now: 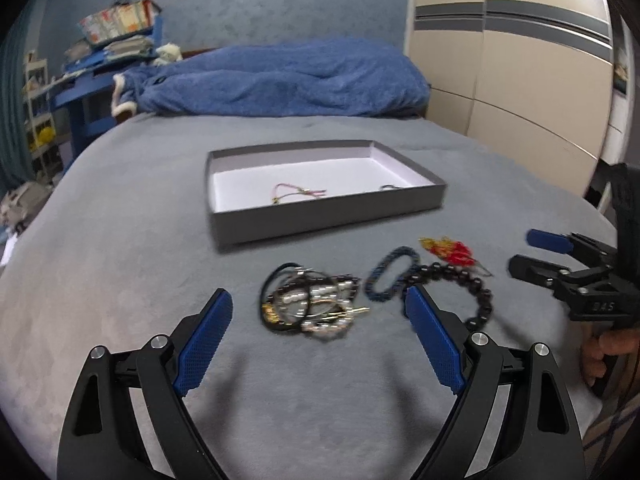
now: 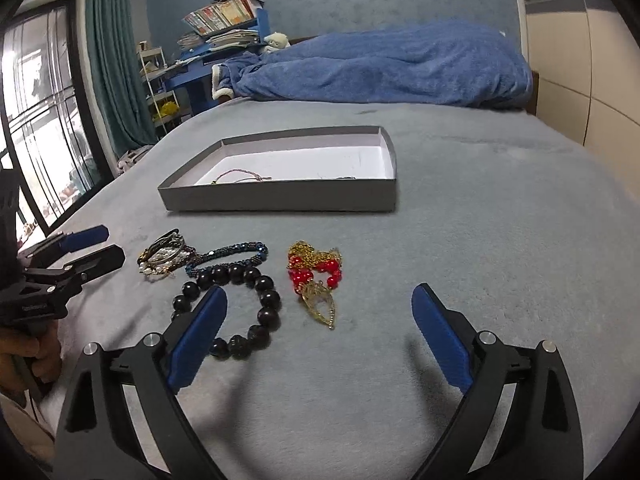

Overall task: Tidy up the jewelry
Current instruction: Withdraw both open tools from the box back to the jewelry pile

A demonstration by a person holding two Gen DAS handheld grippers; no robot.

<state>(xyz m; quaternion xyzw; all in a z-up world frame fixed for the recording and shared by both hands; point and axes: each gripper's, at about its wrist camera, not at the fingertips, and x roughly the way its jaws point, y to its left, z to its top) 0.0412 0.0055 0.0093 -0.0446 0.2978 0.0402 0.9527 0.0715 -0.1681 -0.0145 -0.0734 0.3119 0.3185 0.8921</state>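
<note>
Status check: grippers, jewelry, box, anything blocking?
Left gripper and right gripper open, empty. Pink cord bracelet in gray box; bracelet pile, black bead bracelet, red-gold necklace on bedspread. Path unobstructed.

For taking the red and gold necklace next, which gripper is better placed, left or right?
Right, probably. The right gripper is open, and the red and gold necklace lies just ahead between its fingers. The left gripper is open too, but faces the tangled bracelet pile.
</note>
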